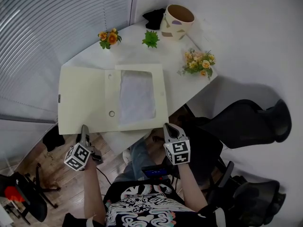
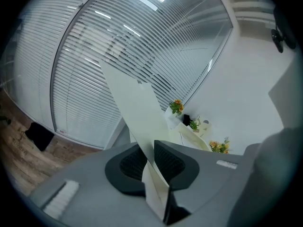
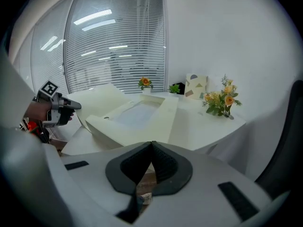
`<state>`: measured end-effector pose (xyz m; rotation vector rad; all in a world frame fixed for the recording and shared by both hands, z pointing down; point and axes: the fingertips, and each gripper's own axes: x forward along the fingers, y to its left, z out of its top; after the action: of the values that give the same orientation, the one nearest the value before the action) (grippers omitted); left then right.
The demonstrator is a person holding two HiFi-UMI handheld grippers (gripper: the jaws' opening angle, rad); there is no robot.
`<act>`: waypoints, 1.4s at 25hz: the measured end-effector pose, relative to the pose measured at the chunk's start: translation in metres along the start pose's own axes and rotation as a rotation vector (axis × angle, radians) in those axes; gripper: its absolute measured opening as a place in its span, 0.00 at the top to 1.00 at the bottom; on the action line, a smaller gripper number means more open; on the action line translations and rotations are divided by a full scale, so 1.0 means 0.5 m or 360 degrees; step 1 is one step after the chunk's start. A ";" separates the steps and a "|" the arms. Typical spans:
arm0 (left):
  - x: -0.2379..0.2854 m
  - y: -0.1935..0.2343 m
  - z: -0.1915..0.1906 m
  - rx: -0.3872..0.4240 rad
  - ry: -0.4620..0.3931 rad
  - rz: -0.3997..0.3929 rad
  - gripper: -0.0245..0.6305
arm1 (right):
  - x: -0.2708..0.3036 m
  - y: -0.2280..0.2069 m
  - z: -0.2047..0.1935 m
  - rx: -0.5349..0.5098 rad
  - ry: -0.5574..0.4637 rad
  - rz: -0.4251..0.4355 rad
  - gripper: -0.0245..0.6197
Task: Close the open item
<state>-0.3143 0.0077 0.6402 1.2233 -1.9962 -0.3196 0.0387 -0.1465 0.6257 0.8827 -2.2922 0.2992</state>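
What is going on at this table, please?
A person holding a gripper in each hand is dealing with a cream folder that lies open on the white table. The left gripper is clamped on the edge of the open cover. The right gripper is shut and empty, near the table's front edge.

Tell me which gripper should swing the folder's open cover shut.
Left. The left gripper is clamped on the cover's near edge; the right gripper is shut on nothing, short of the folder.
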 end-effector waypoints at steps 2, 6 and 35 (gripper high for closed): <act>-0.002 -0.005 0.002 0.0006 -0.0004 -0.0006 0.89 | -0.001 0.001 0.000 0.0000 0.0000 -0.0003 0.95; -0.005 -0.018 0.008 0.0025 -0.0017 -0.0036 0.91 | 0.000 -0.001 0.001 0.0016 -0.0032 -0.0017 0.95; -0.046 -0.153 0.043 0.0177 -0.0128 -0.0296 0.96 | 0.004 -0.004 0.000 0.0037 -0.0059 0.0029 0.95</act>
<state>-0.2738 -0.0158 0.5719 1.4921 -1.9942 -0.3579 0.0391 -0.1490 0.6270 0.8866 -2.3361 0.3207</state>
